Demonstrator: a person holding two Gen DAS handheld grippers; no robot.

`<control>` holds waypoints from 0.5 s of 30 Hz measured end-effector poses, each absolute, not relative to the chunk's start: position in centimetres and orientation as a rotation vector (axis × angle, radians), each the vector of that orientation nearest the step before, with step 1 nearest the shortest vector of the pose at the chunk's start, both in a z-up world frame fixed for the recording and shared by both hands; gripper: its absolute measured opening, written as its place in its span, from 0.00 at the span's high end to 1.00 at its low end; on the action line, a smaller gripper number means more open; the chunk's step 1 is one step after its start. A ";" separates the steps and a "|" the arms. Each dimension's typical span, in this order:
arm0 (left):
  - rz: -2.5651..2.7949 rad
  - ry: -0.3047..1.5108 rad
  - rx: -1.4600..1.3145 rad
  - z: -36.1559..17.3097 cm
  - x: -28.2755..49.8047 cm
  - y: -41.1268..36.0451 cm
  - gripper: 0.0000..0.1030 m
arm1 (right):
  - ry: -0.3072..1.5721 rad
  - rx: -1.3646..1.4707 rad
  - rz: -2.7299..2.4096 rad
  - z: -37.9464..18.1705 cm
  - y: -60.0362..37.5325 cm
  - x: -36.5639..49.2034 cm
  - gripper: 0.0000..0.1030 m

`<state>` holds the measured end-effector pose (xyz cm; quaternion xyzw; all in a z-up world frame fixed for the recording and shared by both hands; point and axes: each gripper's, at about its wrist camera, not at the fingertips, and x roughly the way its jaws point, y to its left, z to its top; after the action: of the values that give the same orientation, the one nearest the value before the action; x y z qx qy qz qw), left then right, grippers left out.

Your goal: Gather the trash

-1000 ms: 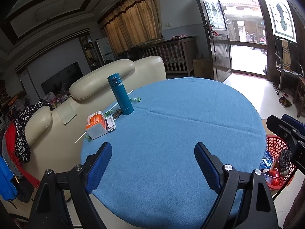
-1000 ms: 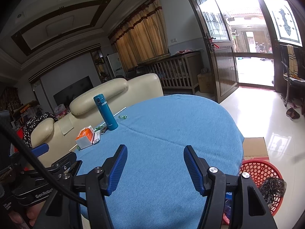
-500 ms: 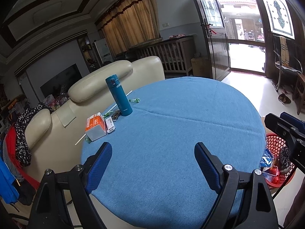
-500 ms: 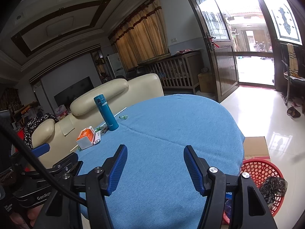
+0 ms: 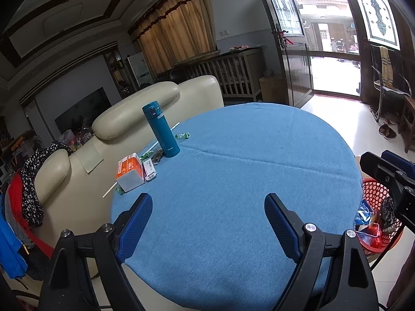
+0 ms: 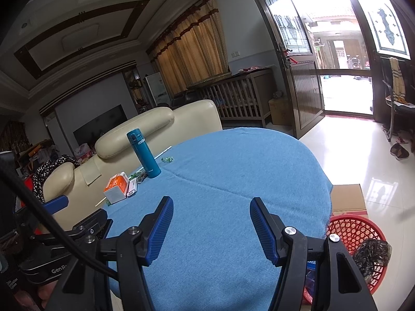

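Observation:
A round table with a blue cloth (image 5: pixel 246 181) fills both views. At its far left edge lie an orange and white box (image 5: pixel 130 171), a small white packet (image 5: pixel 149 169), green candy wrappers (image 5: pixel 183 135), a dark wrapper (image 5: pixel 157 155) and a white straw (image 5: pixel 166 134). A red mesh basket (image 6: pixel 355 235) with trash in it stands on the floor at the right; it also shows in the left wrist view (image 5: pixel 376 199). My left gripper (image 5: pixel 207 223) is open and empty over the near table edge. My right gripper (image 6: pixel 211 225) is open and empty beside it.
A teal thermos bottle (image 5: pixel 161 129) stands upright among the wrappers. A cream sofa (image 5: pixel 135 119) backs onto the table's left side. A cardboard box (image 6: pixel 347 199) sits on the floor behind the basket. An open door (image 6: pixel 345 77) is at the right.
Both grippers stay open and nearly still. The left wrist view has drifted slightly, with the table objects shifting a little left and up.

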<state>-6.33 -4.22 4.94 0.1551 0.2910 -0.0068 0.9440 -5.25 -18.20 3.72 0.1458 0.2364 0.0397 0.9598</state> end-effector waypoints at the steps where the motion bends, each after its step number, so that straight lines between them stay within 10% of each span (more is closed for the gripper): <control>1: -0.014 0.593 0.318 4.9 -6.3 -4.2 0.14 | 0.479 0.296 0.081 3.7 -18.2 -5.3 0.37; 15: -0.016 0.600 0.322 4.6 -6.2 -4.3 0.14 | 0.481 0.297 0.079 3.6 -18.2 -5.2 0.37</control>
<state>-6.17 -4.32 4.63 0.1577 0.2945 -0.0077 0.9425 -5.22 -18.24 3.56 0.1463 0.2373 0.0388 0.9596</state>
